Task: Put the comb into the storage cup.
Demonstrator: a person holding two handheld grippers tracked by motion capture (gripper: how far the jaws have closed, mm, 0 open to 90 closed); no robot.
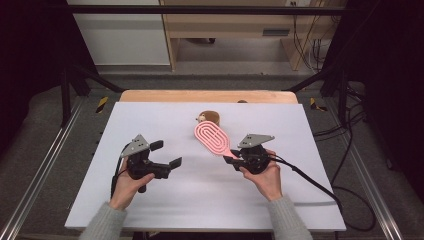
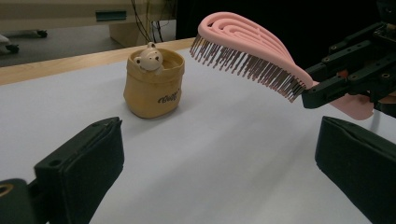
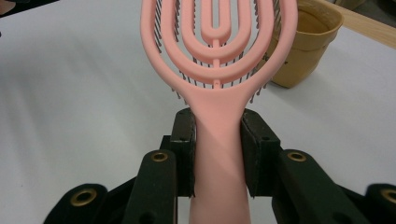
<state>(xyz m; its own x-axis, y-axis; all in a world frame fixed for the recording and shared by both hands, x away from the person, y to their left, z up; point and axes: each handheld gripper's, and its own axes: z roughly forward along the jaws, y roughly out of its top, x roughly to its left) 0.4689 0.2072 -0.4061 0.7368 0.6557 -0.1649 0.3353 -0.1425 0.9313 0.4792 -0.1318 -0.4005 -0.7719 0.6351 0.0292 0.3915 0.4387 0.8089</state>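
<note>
The pink hairbrush point(image 3: 219, 70) is up off the tabletop point(image 1: 210, 200), caught by its handle between the jaws of the right gripper point(image 1: 234, 159). In the right gripper view the two black pads press flat against either side of the handle, just below where it widens into the oval head. Its long axis runs straight out ahead of those jaws, continuing their line, with the bristles pointing down and the head tilted slightly upward.

Just beyond the tip of the brush, and a little off to one side of that line, stands a small tan pot point(image 2: 154, 86) with a little bear figure point(image 2: 148, 58) peeking over its rim. Brush head and pot are near but apart; I'd guess the brush is meant to go toward or into it, which would mean carrying it on forward along its own axis.

The left gripper point(image 1: 167, 154) sits well off to the side, jaws spread wide with nothing between them, aimed across at the pot and brush. The right hand point(image 1: 265, 177) is plainly the nearer one.
</note>
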